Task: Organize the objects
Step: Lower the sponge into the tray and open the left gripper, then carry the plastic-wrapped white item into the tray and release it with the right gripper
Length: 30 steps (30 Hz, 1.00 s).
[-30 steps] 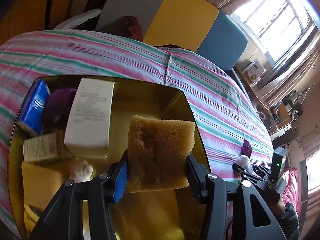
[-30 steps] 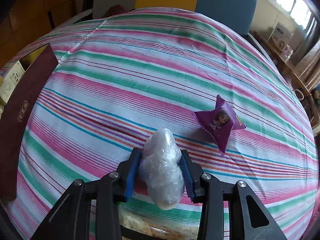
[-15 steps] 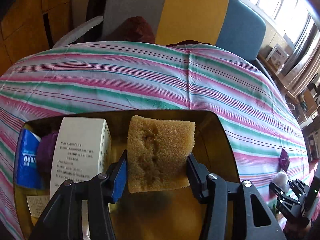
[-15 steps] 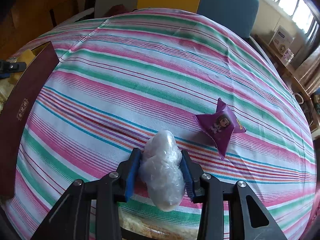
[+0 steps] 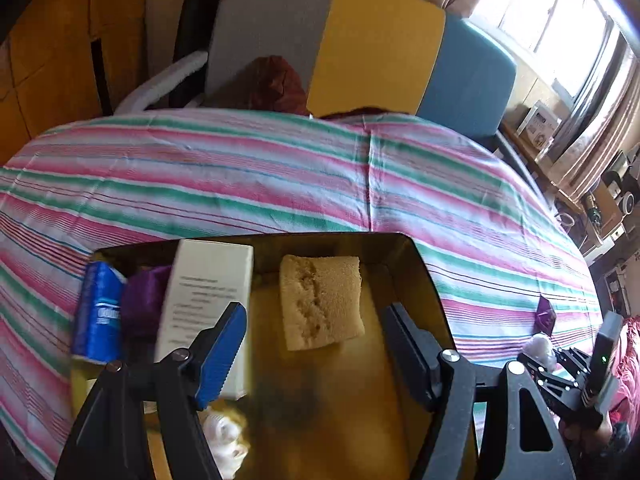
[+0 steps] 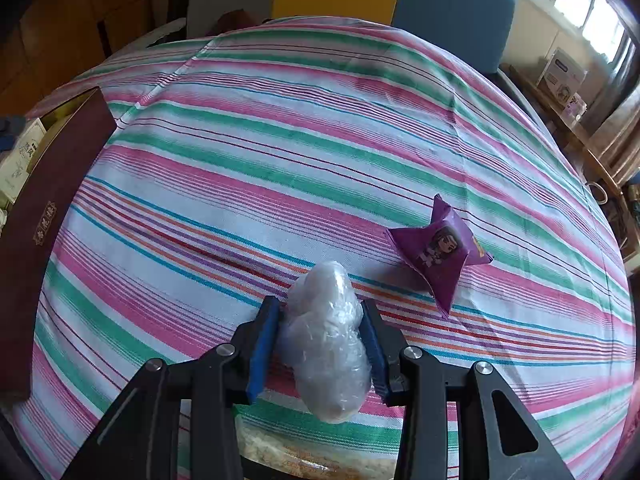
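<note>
In the left wrist view my left gripper is open above a gold-lined box. A tan sponge lies loose in the box between the spread fingers. A white carton, a purple pouch and a blue tissue pack sit in the box at the left. In the right wrist view my right gripper is shut on a clear plastic-wrapped bundle at the table's near edge. A purple snack packet lies on the striped cloth to its right.
The box's dark red outer wall stands at the left in the right wrist view. Chairs with grey, yellow and blue backs stand behind the table. The right gripper's body shows at the right in the left wrist view. A striped tablecloth covers the table.
My left gripper opened and let the sponge go; it now lies in the box. The left camera pulled back and up. The right gripper stayed shut on the bundle, almost still.
</note>
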Tool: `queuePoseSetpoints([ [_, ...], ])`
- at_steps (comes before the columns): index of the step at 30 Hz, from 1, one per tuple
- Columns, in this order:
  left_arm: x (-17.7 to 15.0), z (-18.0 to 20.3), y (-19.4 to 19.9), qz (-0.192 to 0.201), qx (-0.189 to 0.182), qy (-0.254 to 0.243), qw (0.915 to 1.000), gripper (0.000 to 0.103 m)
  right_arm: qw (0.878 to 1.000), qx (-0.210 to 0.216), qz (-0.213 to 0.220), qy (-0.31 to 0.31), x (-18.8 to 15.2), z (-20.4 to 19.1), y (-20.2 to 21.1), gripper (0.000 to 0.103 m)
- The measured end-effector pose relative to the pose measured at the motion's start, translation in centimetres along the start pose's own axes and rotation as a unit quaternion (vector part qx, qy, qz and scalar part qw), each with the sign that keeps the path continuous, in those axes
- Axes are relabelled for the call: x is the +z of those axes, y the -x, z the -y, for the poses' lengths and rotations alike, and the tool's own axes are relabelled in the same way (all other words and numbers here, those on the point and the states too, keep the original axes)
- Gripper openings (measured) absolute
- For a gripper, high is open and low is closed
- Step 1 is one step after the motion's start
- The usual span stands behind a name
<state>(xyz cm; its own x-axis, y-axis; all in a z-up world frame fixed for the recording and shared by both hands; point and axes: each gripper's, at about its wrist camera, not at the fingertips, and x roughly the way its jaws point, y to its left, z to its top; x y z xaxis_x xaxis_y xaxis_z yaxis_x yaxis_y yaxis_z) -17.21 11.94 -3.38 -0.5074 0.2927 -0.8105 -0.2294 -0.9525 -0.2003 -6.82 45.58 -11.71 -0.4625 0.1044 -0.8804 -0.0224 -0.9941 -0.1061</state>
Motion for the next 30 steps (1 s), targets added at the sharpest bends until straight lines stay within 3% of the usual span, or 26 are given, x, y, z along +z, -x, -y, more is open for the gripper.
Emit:
queuePoseSetpoints([
  [6, -4.0, -1.2, 5.1, 0.039, 0.011, -0.020, 0.9990, 0.072, 1.000, -0.005, 0.001, 0.005, -0.1, -0.1, 0.0, 0.041],
  [15, -9.2, -2.2, 7.4, 0.038, 0.031, -0.015, 0.9987, 0.072, 1.000, -0.015, 0.004, 0.021, 0.0, -0.8, 0.2, 0.036],
  [30, -11.1, -2.5, 9.2, 0.056, 0.023, -0.031, 0.9976, 0.071, 1.000, -0.018, 0.010, 0.020, -0.2, -0.7, 0.1, 0.036],
])
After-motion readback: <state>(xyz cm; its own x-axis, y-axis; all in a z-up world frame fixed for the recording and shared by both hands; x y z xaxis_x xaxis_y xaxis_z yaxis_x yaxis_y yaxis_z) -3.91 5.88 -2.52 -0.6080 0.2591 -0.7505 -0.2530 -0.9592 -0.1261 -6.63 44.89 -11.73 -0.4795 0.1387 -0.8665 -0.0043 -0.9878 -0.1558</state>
